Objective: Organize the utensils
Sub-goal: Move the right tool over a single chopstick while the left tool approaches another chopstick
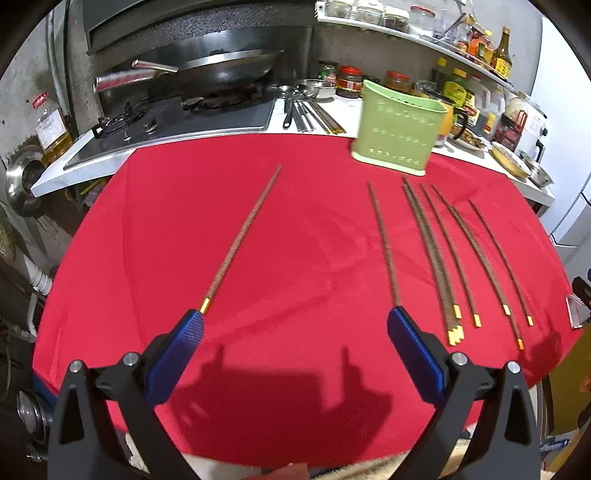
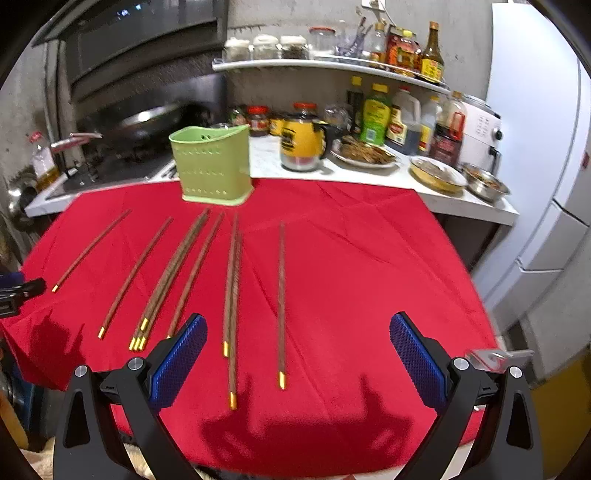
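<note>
Both tongs wide apart, holding nothing.

This is a home kitchen, lived-in and well used. A large wok sits on a black gas hob under a dark extractor hood along the far edge of the white counter. A wall shelf carries glass jars and sauce bottles, and more bottles and jars crowd the counter's far right corner beside a white rice cooker. Plates of cooked food and metal bowls stand there too. A green utensil holder stands at the far edge of the red-clothed surface, with wooden chopsticks laid out on it.
</note>
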Action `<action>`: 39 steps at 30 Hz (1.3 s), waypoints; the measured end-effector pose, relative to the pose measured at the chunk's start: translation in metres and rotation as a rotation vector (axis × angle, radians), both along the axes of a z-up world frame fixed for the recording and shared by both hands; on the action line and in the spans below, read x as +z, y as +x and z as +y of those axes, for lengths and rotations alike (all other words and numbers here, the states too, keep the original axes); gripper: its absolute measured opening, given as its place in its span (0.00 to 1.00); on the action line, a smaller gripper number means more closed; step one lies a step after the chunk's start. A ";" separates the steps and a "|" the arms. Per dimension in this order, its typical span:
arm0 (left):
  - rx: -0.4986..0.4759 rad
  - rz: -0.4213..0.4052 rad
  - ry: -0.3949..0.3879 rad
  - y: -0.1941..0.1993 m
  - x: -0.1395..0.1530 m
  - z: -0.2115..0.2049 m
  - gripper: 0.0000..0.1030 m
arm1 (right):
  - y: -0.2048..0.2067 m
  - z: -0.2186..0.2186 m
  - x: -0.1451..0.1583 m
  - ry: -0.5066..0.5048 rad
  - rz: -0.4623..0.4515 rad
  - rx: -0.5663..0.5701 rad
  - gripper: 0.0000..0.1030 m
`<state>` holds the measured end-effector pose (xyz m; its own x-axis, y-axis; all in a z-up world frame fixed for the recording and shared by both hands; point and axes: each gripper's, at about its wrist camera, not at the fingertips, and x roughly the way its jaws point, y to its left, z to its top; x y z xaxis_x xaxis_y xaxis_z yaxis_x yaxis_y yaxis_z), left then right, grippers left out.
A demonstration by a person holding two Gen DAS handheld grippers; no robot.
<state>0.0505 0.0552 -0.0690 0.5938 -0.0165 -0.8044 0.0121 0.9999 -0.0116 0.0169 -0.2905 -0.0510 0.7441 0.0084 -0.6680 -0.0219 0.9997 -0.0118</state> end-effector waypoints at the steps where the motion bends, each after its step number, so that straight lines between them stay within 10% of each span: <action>1: -0.002 0.000 -0.003 0.002 -0.003 0.004 0.94 | 0.003 0.000 -0.005 0.009 0.006 -0.003 0.95; 12: 0.011 0.013 -0.018 0.043 -0.045 0.049 0.94 | 0.039 0.003 -0.066 0.127 0.195 0.046 0.94; 21: 0.006 0.014 -0.018 0.072 -0.064 0.058 0.84 | 0.054 -0.006 -0.083 0.120 0.165 0.004 0.88; 33: -0.024 0.017 0.043 0.073 -0.069 0.052 0.94 | 0.057 -0.003 -0.084 0.044 0.119 0.029 0.23; 39: -0.033 0.014 0.045 0.059 -0.067 0.049 0.83 | 0.045 0.009 -0.086 -0.016 0.094 0.067 0.21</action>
